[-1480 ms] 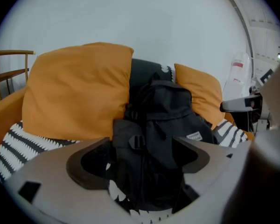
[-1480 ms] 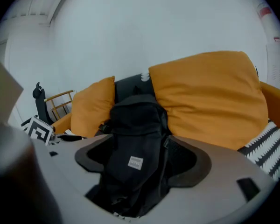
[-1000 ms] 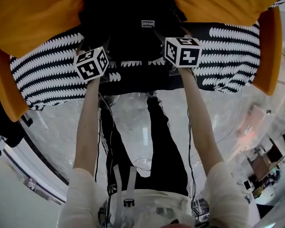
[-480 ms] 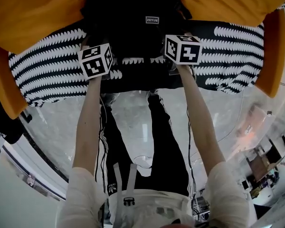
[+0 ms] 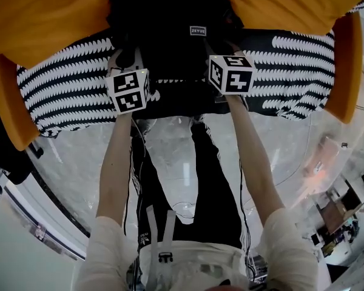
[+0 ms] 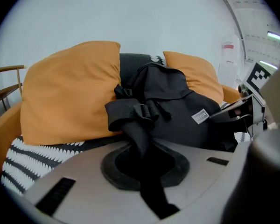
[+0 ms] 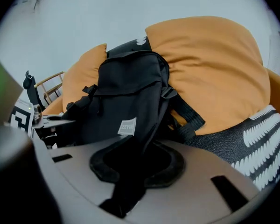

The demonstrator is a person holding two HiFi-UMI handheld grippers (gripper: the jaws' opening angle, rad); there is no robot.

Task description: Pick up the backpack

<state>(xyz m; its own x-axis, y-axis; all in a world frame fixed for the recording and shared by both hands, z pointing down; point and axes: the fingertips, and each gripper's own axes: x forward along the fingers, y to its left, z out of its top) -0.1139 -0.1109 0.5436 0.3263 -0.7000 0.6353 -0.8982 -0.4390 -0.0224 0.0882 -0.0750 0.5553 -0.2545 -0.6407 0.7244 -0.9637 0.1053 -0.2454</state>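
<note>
Head view looks down on a black backpack point(image 5: 170, 35) lying on a striped sofa seat point(image 5: 60, 96) between two orange pillows point(image 5: 42, 17).

In the left gripper view, the left gripper point(image 6: 147, 171) is closing, nearly pressed together, and pinches a shoulder strap point(image 6: 135, 120). In the right gripper view, the right gripper point(image 7: 130, 171) is also closing and nips a second strap point(image 7: 142, 143) that runs down from the bag.

The backpack looks soft and slack, probably light and part empty, so it will likely sag and swing once raised. The webbing straps are the sound place to hold, since the body cloth may slip. Lifting both sides evenly should keep it from tipping.

Against a second ago, both pairs of jaws, then wide apart, have drawn in on the straps. The left marker cube point(image 5: 128, 90) now sits nearer the middle and is rolled, while the right cube point(image 5: 230, 73) has hardly shifted.
</note>
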